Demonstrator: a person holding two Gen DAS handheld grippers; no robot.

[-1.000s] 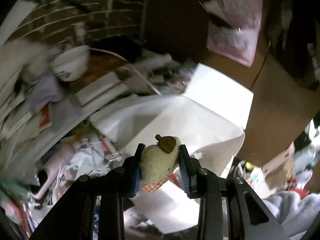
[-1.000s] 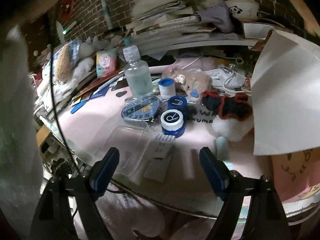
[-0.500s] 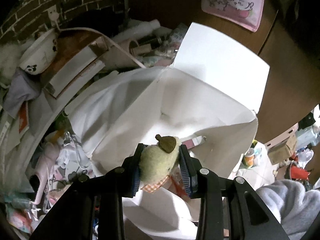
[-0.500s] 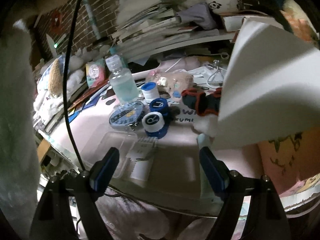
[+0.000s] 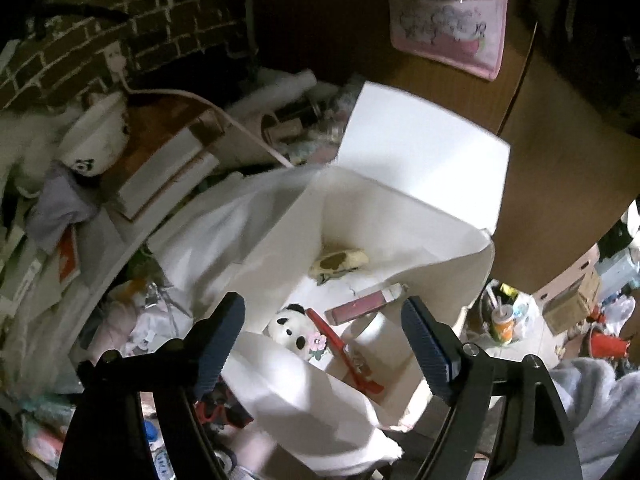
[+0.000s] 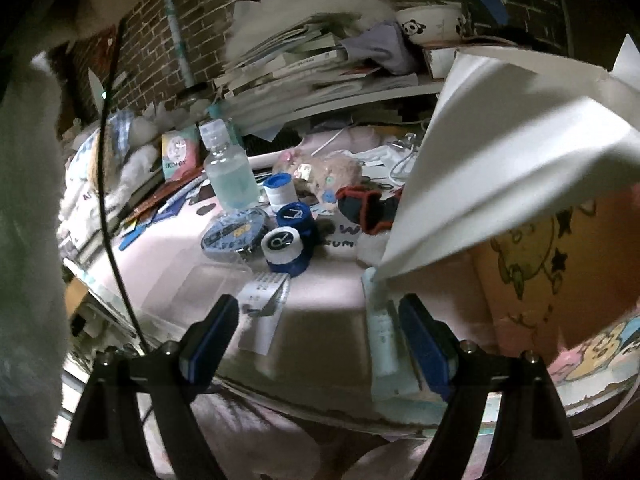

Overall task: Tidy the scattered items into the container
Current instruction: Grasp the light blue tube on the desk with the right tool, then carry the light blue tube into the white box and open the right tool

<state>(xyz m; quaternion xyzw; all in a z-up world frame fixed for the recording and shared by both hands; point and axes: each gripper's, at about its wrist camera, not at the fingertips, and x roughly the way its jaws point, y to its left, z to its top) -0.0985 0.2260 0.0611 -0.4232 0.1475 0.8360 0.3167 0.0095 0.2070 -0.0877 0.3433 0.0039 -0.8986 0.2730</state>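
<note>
My left gripper (image 5: 322, 340) hangs open over the white box (image 5: 400, 216). Inside the box lie the small yellow plush (image 5: 340, 261), a panda plush (image 5: 290, 330), a red comb (image 5: 346, 354) and a pink stick-shaped pack (image 5: 362, 304). My right gripper (image 6: 318, 340) is open above the pink table (image 6: 320, 292). Before it lie a white strip pack (image 6: 264, 294), a pale tube (image 6: 382, 324), a blue-and-white lens case (image 6: 286, 246), a clear bottle (image 6: 230, 170), a round blue tin (image 6: 234, 232), a beige plush (image 6: 324, 172) and a dark red-trimmed cloth (image 6: 366, 208). A flap of the white box (image 6: 500, 152) rises at right.
Stacked books and papers (image 6: 304, 60) with a panda bowl (image 6: 430, 24) fill the shelf behind the table. A black cable (image 6: 110, 184) hangs at left beside a fuzzy white sleeve (image 6: 28, 216). Cardboard boxes (image 5: 572, 296) and a drink cup (image 5: 502, 318) sit on the floor.
My left gripper opened and the yellow plush dropped into the white box. The right gripper drifted slightly closer to the table, still open.
</note>
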